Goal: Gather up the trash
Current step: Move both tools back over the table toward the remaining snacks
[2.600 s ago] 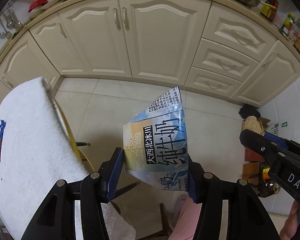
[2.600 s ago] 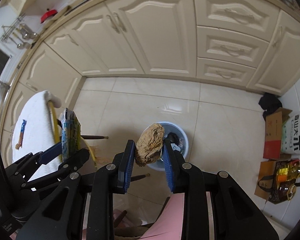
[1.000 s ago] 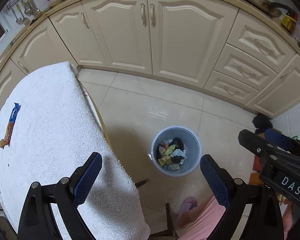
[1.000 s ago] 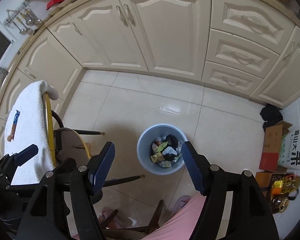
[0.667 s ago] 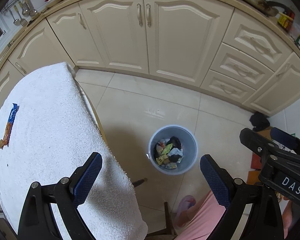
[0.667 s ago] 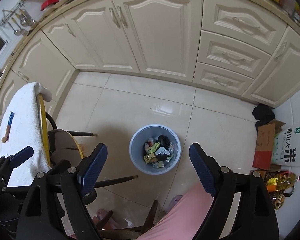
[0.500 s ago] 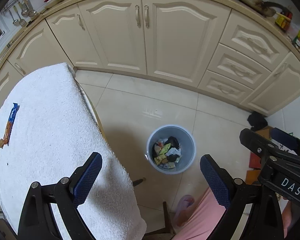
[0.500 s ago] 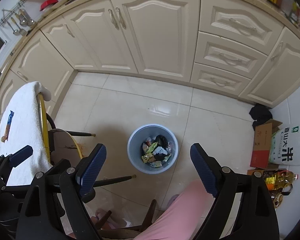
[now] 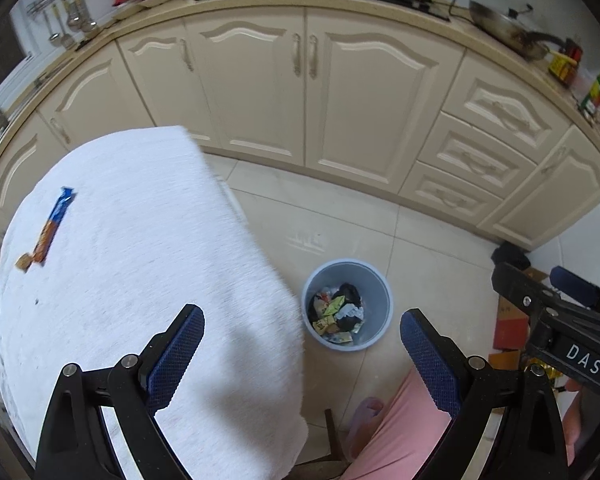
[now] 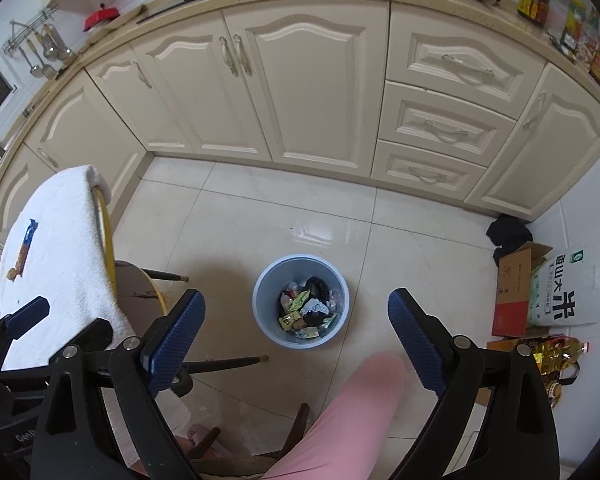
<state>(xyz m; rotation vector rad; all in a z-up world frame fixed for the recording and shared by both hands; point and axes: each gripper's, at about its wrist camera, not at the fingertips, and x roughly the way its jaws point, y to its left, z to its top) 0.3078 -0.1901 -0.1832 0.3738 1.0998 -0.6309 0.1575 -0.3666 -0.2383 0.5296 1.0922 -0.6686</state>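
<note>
A light blue trash bin (image 9: 374,286) stands on the tiled floor, filled with wrappers and a black bag; it also shows in the right wrist view (image 10: 268,280). An orange and blue snack wrapper (image 9: 51,228) lies on the white towel-covered table (image 9: 140,264), at its far left; the right wrist view shows the wrapper (image 10: 23,249) too. My left gripper (image 9: 302,344) is open and empty, over the table edge and bin. My right gripper (image 10: 296,332) is open and empty, high above the bin.
Cream kitchen cabinets (image 10: 308,92) run along the back. A cardboard box (image 10: 514,292), a rice sack (image 10: 562,294) and an oil bottle (image 10: 556,354) sit on the floor at right. A chair (image 10: 136,288) stands beside the table. A pink-clad leg (image 10: 352,412) is below.
Both grippers let go of the milk carton and the brown crumpled lump over the bin and opened wide. Since then both views have pulled back slightly from the bin.
</note>
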